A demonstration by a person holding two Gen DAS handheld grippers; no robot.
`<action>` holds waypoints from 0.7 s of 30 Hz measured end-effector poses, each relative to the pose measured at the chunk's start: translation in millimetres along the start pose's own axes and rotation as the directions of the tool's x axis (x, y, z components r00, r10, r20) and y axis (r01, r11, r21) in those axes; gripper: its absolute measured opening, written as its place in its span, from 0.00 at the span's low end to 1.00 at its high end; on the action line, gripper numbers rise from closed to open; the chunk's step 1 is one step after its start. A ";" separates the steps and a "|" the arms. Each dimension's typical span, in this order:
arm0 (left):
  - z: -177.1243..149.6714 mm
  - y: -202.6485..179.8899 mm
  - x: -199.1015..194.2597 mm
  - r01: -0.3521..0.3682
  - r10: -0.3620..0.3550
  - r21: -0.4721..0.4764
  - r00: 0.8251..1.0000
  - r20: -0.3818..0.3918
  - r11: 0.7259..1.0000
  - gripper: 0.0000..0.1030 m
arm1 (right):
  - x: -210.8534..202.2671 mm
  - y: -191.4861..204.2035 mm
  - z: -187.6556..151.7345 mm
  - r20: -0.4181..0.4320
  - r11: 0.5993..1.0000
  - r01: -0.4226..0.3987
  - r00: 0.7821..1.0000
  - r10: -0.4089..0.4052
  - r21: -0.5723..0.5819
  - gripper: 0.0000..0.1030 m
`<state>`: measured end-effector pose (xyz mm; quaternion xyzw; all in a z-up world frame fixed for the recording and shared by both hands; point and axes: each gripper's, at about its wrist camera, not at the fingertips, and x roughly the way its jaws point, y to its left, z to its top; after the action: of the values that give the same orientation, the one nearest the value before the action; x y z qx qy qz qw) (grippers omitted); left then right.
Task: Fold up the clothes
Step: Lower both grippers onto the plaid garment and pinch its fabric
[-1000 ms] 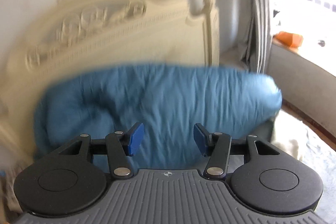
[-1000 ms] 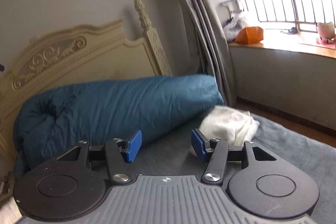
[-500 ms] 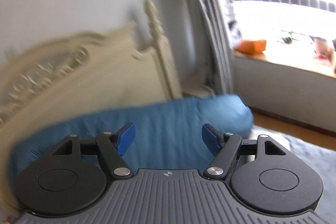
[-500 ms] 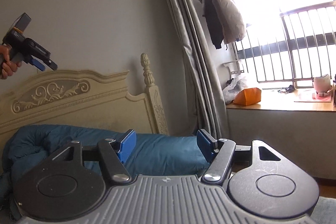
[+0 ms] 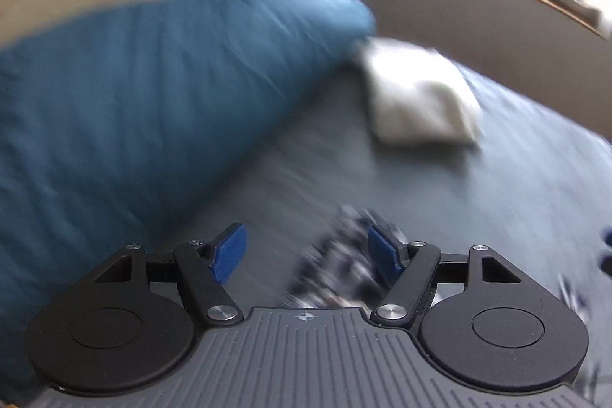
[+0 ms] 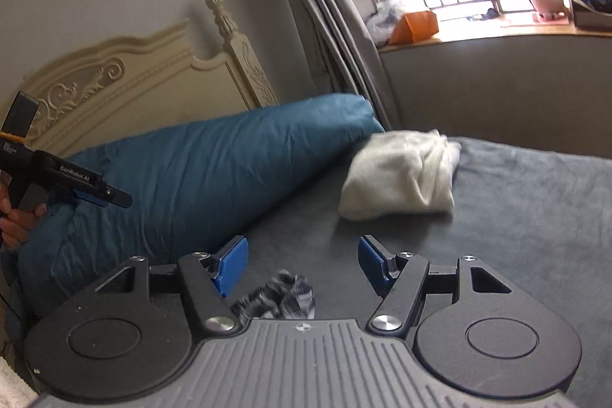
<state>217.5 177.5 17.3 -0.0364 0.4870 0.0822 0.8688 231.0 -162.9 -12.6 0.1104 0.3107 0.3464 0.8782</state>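
Note:
A dark black-and-white patterned garment [image 5: 340, 270] lies on the grey bed sheet [image 5: 478, 217], just in front of my open, empty left gripper [image 5: 306, 255]; the view is blurred. The same garment [image 6: 279, 299] shows below my open, empty right gripper [image 6: 302, 264]. A folded white garment [image 6: 401, 174] lies farther back on the sheet; it also shows in the left wrist view [image 5: 417, 102]. The left gripper [image 6: 103, 195] appears at the left edge of the right wrist view, held in a hand above the bed.
A rolled blue duvet [image 6: 199, 178] lies along the cream headboard [image 6: 126, 79] at the left. Grey curtains [image 6: 329, 25] hang behind it. A window sill [image 6: 497, 33] with an orange bag [image 6: 417, 25] runs along the back right.
Both grippers have tilted downward from pointing at the wall and headboard toward the bed. The patterned garment has come into view in front of both. The left gripper moves fast, blurred.

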 end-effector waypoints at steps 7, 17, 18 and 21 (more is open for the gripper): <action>-73.2 49.5 84.1 0.220 -0.218 0.064 0.975 -0.041 0.973 0.66 | 61.0 34.4 -58.3 -0.047 0.993 0.116 0.992 -0.115 0.010 0.62; -126.2 109.5 152.8 0.454 -0.457 0.093 0.889 0.016 0.886 0.50 | 151.3 125.3 -113.4 -0.112 0.976 0.097 0.986 -0.121 -0.197 0.59; -130.9 113.7 156.5 0.478 -0.481 0.083 0.876 0.023 0.874 0.48 | 159.0 134.7 -116.3 -0.129 0.968 0.099 0.983 -0.131 -0.230 0.59; -140.8 121.5 158.8 0.512 -0.516 0.078 0.855 0.049 0.856 0.39 | 178.4 158.8 -123.3 -0.173 0.937 0.095 0.972 -0.161 -0.335 0.59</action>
<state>158.9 293.9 -189.6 -0.1353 0.4323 -0.1665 0.8759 169.7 72.1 -127.8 -0.0910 0.3417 0.3439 0.8699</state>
